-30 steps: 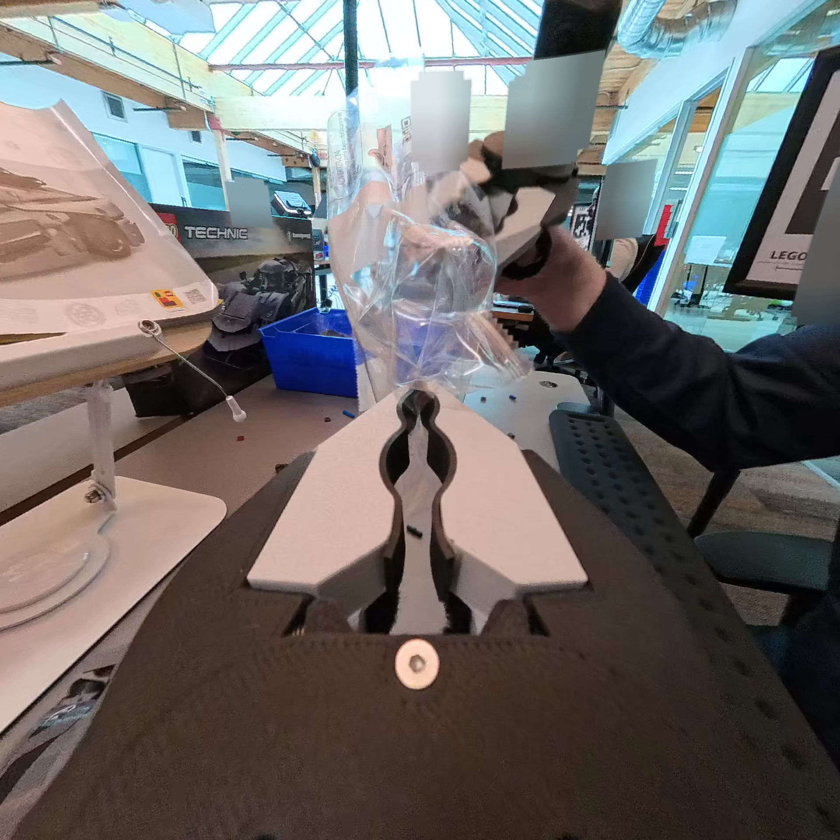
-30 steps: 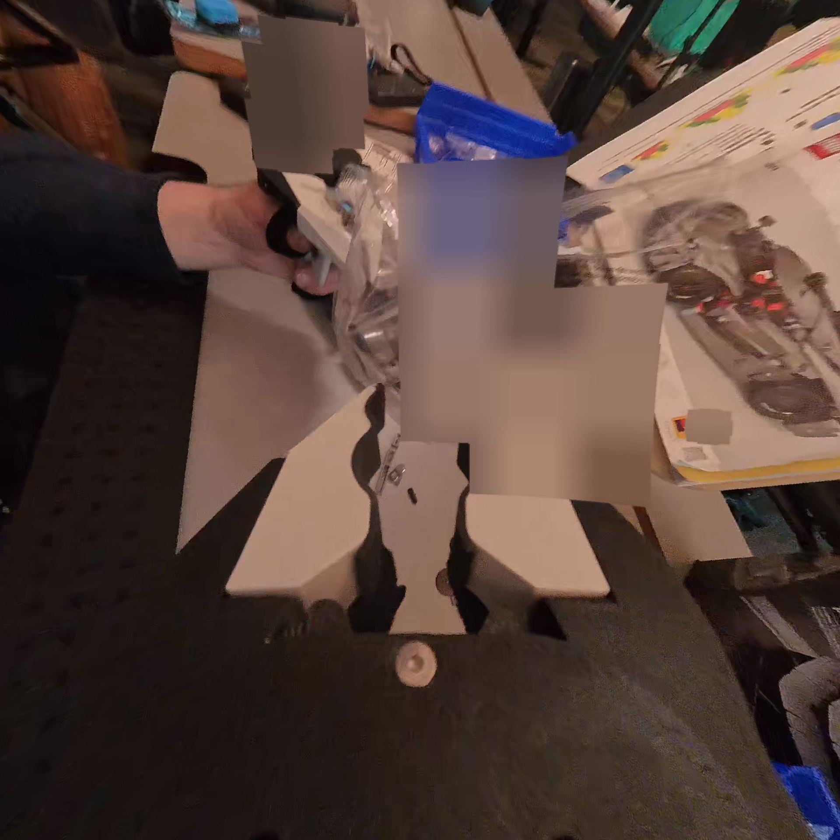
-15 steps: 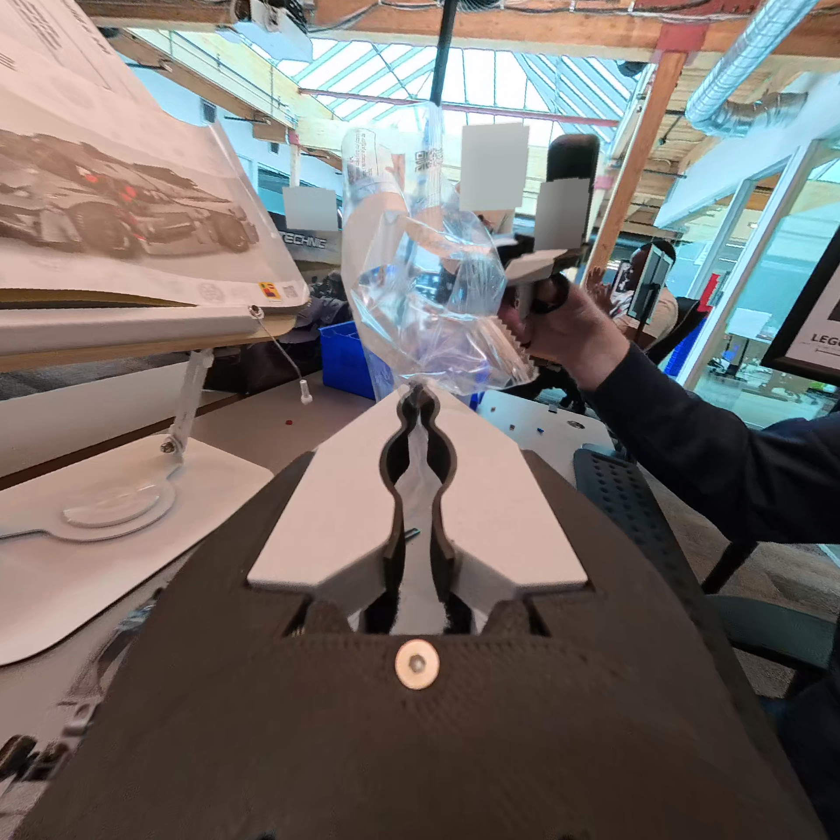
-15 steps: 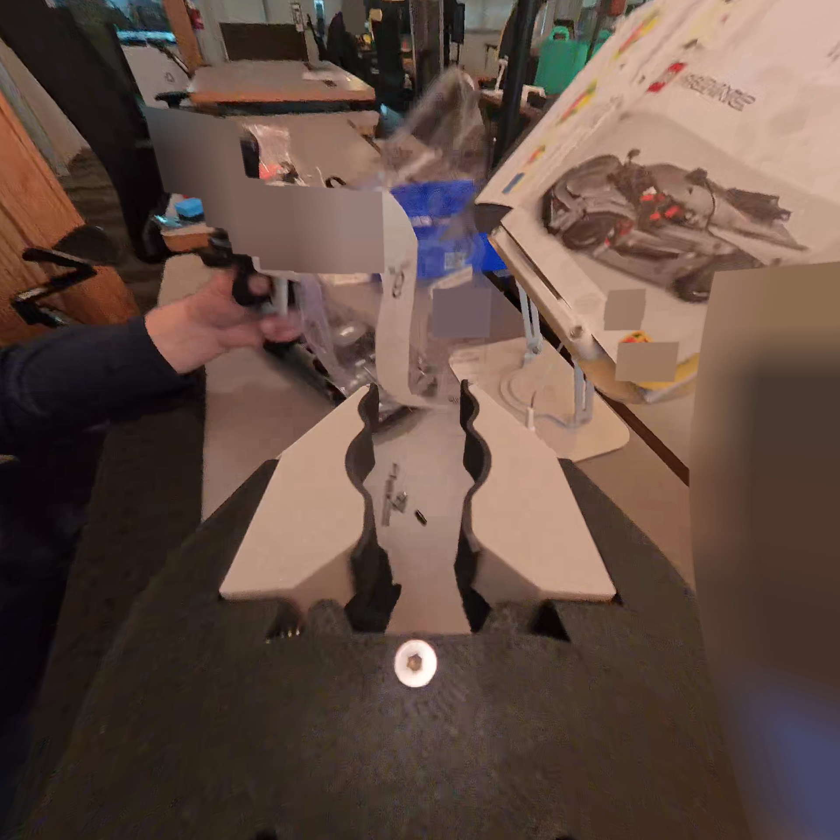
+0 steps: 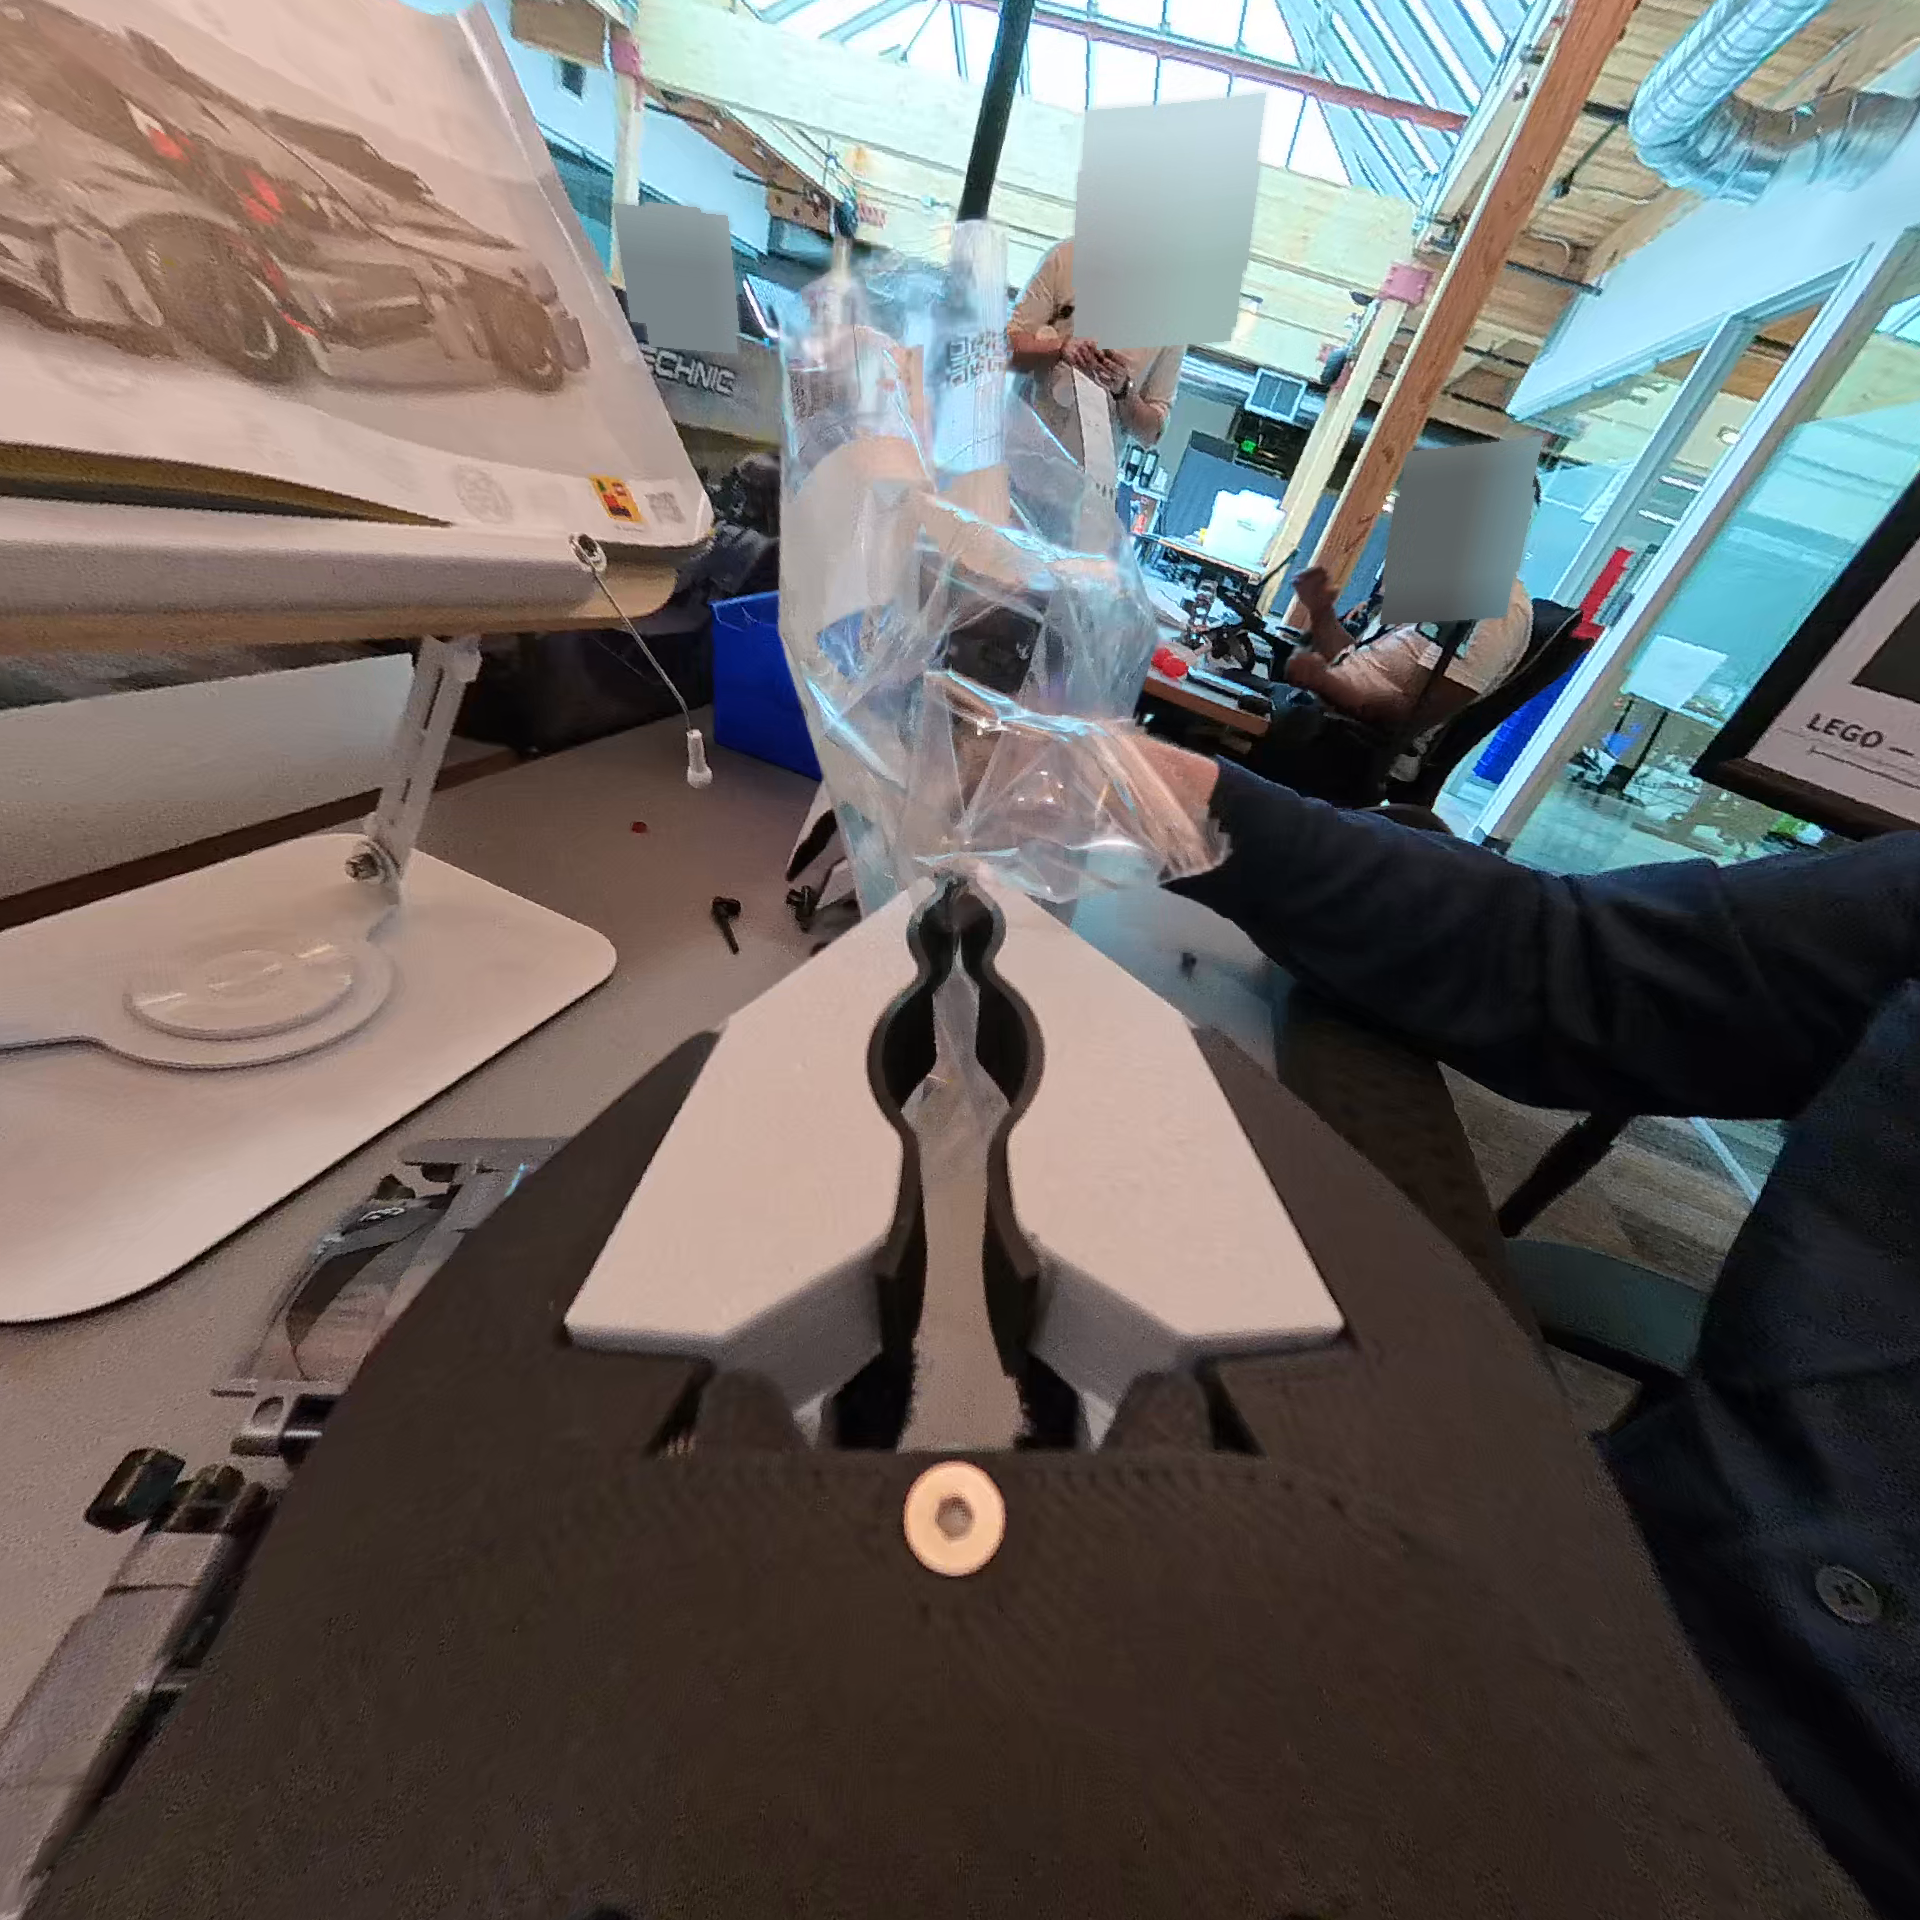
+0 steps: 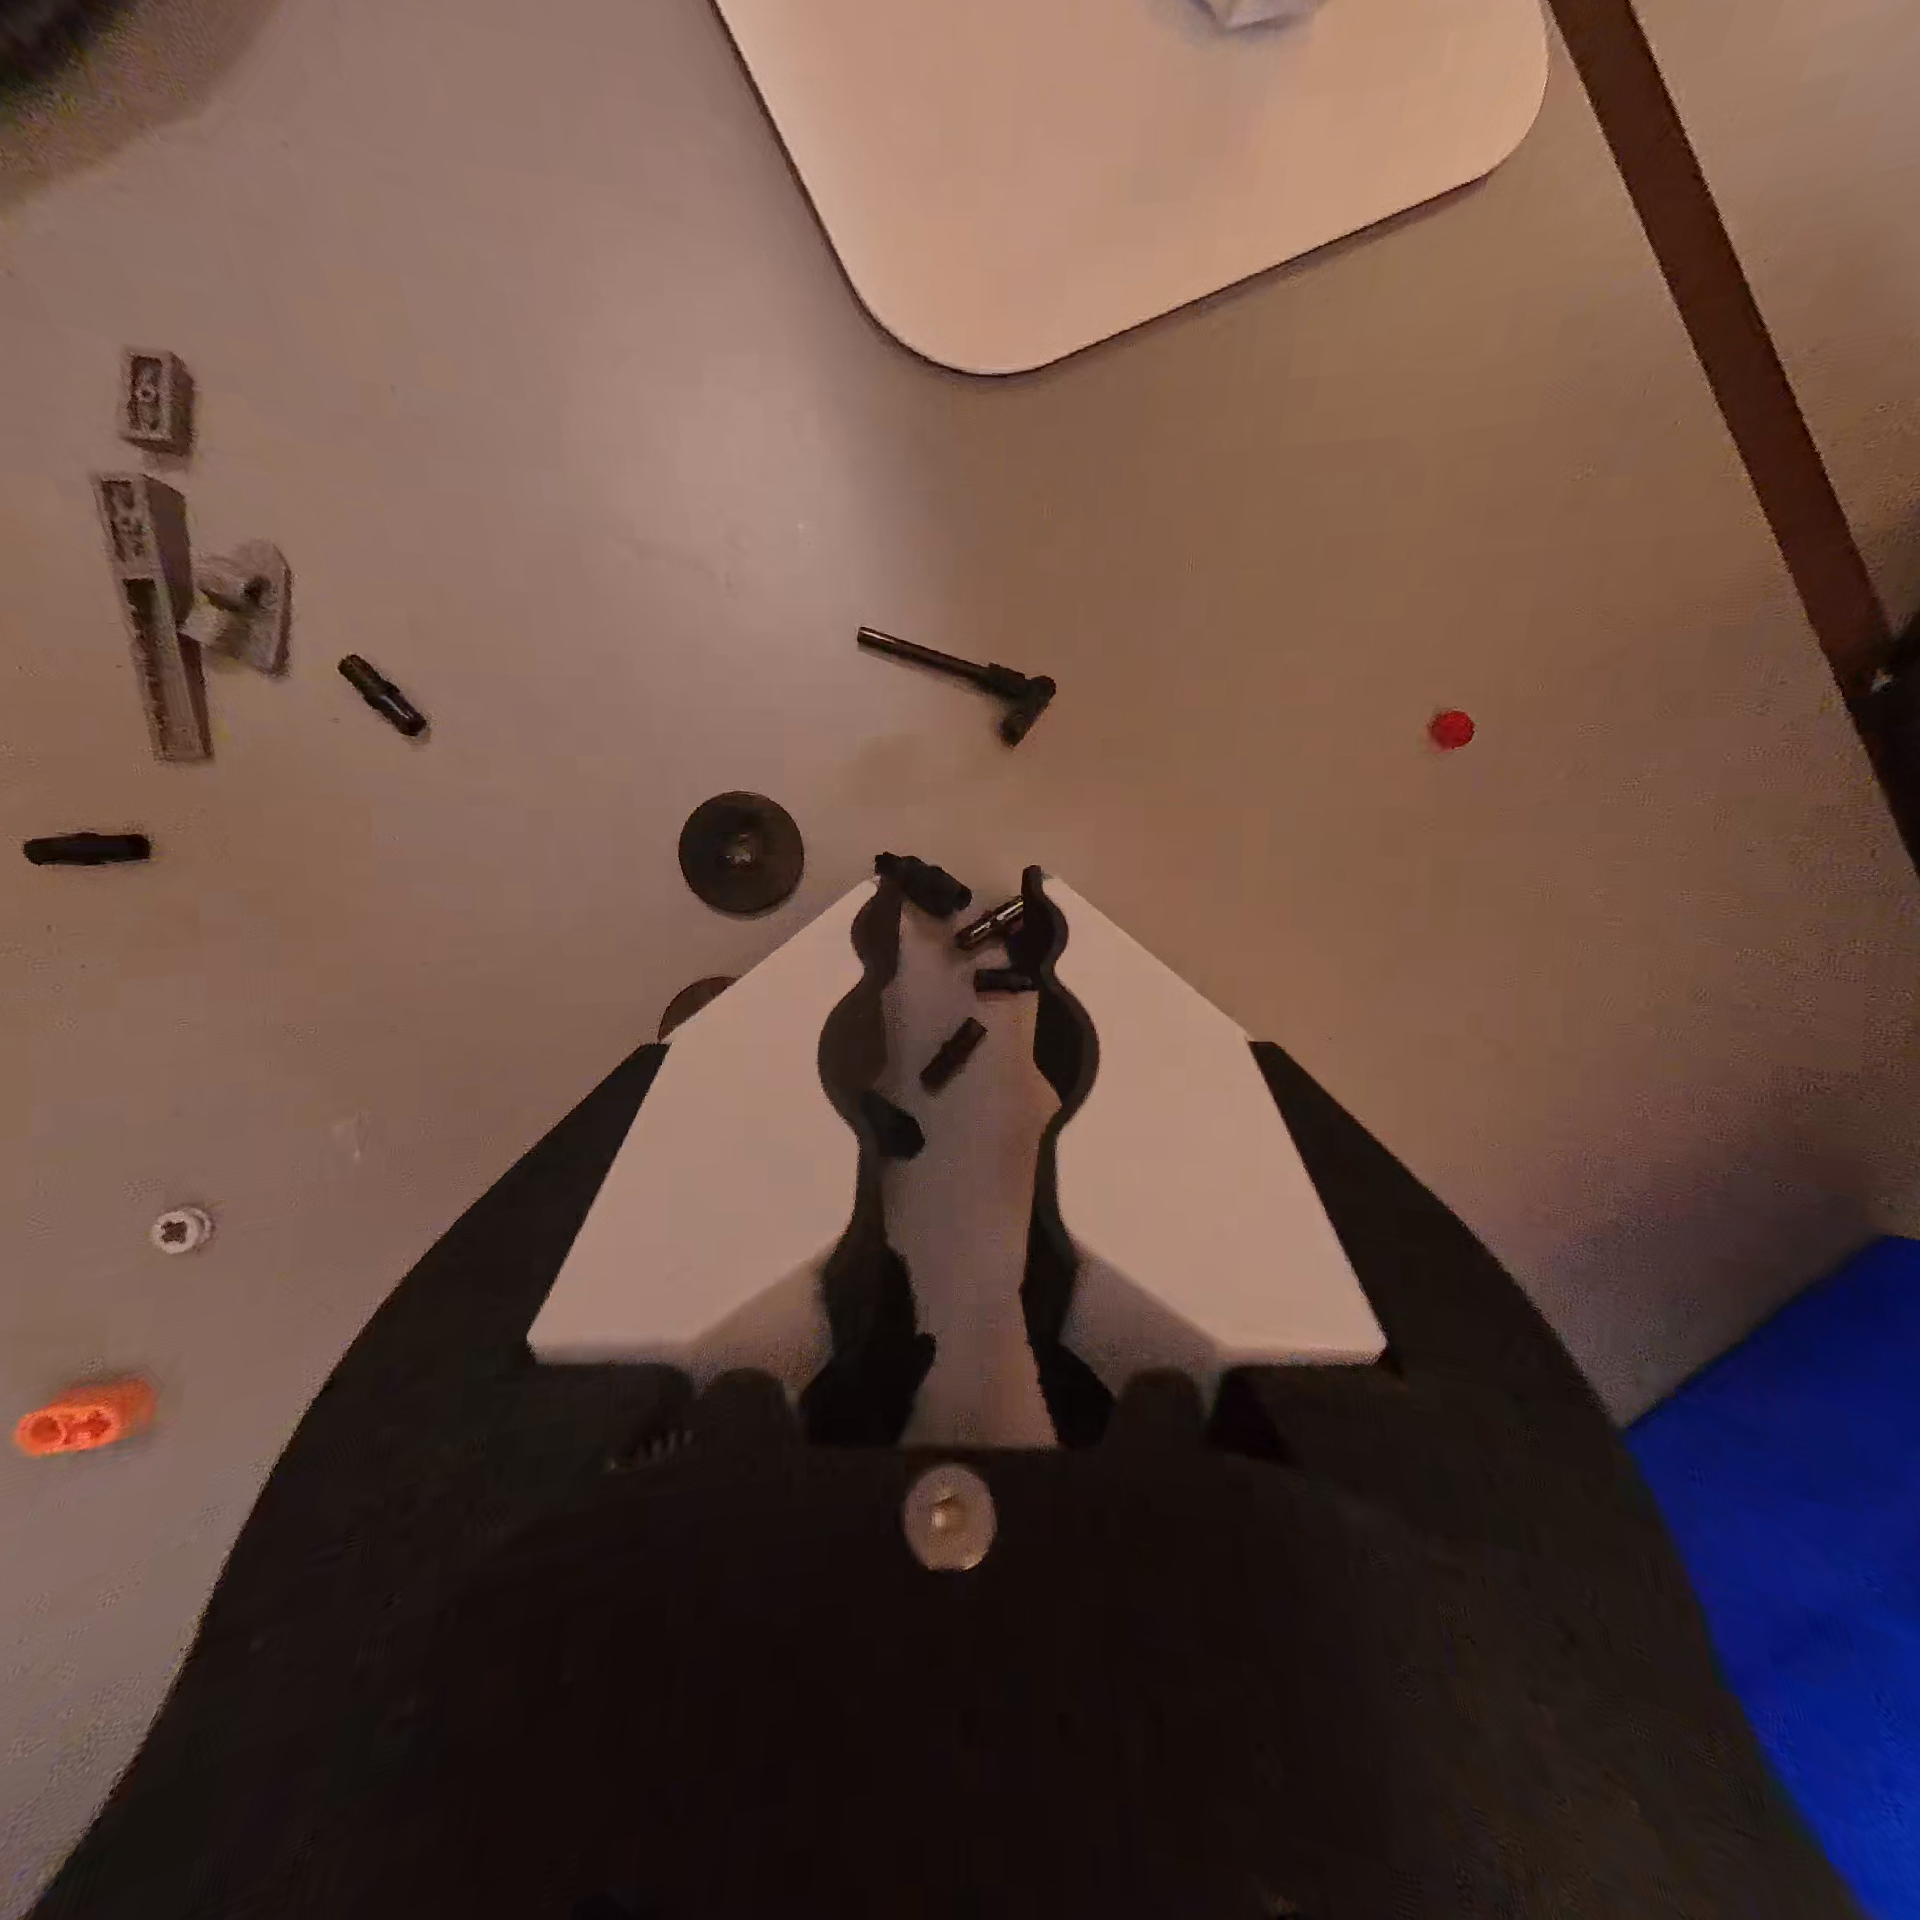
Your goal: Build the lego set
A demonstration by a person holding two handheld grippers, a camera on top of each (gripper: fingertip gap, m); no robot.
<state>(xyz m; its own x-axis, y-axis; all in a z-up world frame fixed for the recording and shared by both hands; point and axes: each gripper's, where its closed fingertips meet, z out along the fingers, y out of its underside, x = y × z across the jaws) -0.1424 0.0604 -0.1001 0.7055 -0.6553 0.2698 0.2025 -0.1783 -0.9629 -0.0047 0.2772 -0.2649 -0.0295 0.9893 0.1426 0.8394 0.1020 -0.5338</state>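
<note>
An open-plan workshop or maker space is shown: exposed timber beams point(image 5: 1455, 260), a glazed skylight roof point(image 5: 1195, 42) and a silver duct point(image 5: 1745, 114) are seen overhead, with people seated at cluttered worktables point(image 5: 1205, 686) far right.

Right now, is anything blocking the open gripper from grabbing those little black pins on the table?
Nothing visible does. The right gripper is open, looking straight down, and the small black pins lie on the bare table between its fingertips. The black disc sits off to one side.

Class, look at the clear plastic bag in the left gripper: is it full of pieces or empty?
Empty, as far as shows: the clear plastic bag is see-through, crumpled, with no pieces visible inside.
</note>
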